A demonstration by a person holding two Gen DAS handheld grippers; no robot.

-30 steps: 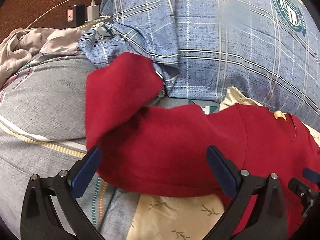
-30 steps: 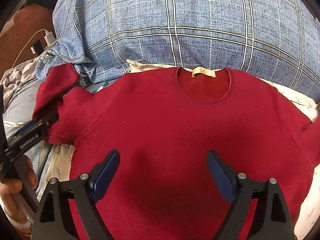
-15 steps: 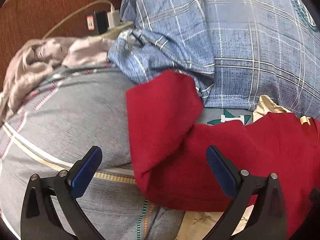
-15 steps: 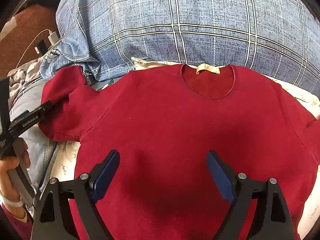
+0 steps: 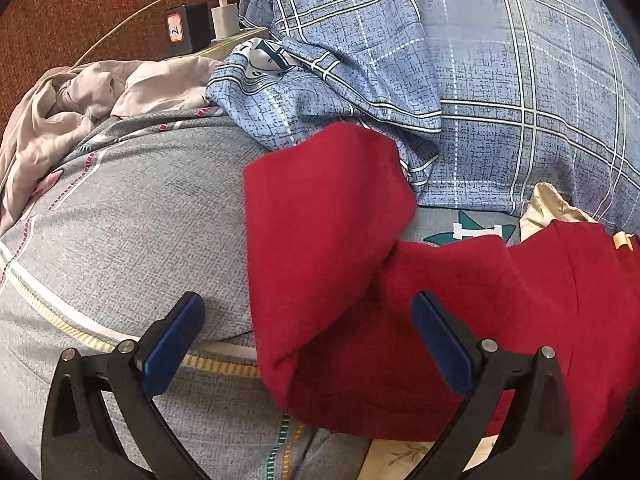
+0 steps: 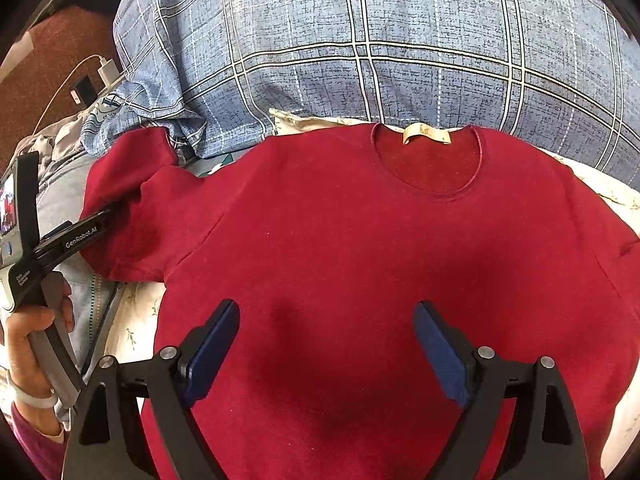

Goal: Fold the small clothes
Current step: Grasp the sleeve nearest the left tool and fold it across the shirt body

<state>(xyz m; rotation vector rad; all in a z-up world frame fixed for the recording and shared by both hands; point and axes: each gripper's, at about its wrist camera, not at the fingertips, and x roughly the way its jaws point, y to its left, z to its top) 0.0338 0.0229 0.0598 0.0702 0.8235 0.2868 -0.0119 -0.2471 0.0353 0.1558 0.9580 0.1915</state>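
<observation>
A dark red short-sleeved shirt (image 6: 360, 240) lies flat on the bed, neck opening with a tan label (image 6: 426, 134) at the far side. Its left sleeve (image 5: 320, 220) lies over a grey pillow, its end bent up against the blue plaid bedding. My left gripper (image 5: 308, 340) hovers open over that sleeve's outer edge, nothing between its blue pads; it shows at the left of the right wrist view (image 6: 96, 220), held by a hand (image 6: 28, 340). My right gripper (image 6: 326, 344) stands open above the middle of the shirt's body, holding nothing.
Blue plaid bedding (image 6: 380, 40) is heaped behind the shirt. A grey pillow (image 5: 120, 220) and crumpled pale cloth (image 5: 80, 100) lie to the left. A black charger (image 5: 188, 28) and a white plug with cable (image 5: 224, 20) sit by the brown headboard. A cream floral sheet (image 6: 132, 320) lies under the shirt.
My left gripper has swung to the left, from over the shirt's shoulder to the sleeve's outer edge and the grey pillow. The right gripper has kept still. Both have stayed open.
</observation>
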